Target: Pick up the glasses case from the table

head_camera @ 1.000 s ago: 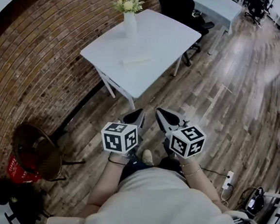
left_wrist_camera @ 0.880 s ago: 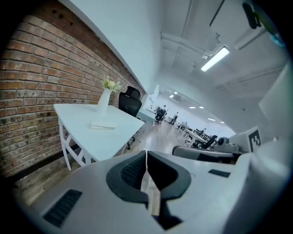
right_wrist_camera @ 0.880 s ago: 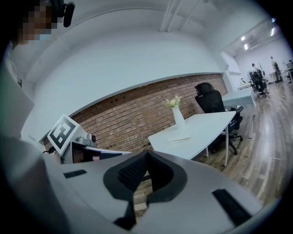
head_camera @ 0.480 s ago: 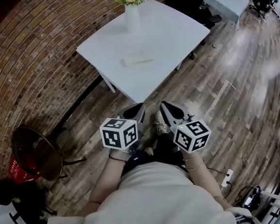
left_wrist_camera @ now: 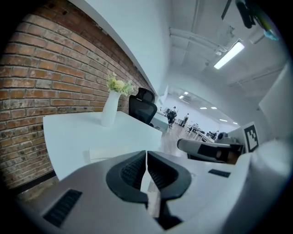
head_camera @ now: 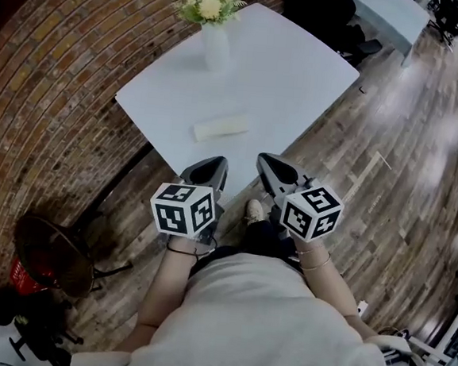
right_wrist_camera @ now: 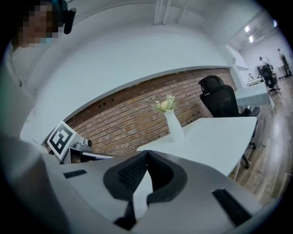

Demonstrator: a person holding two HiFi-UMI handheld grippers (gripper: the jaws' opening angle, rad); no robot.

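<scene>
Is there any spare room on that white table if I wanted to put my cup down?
Yes, plenty. The table is bare across the whole side away from the brick wall, beyond the glasses case. Only the vase at the far corner by the wall and the case near the front edge take room.

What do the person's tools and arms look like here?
The left tool and right tool are grey shells with black ribbed pads, each carrying a white cube of black square markers. No cables visible. The person wears a pale top and a thin band on each wrist.
</scene>
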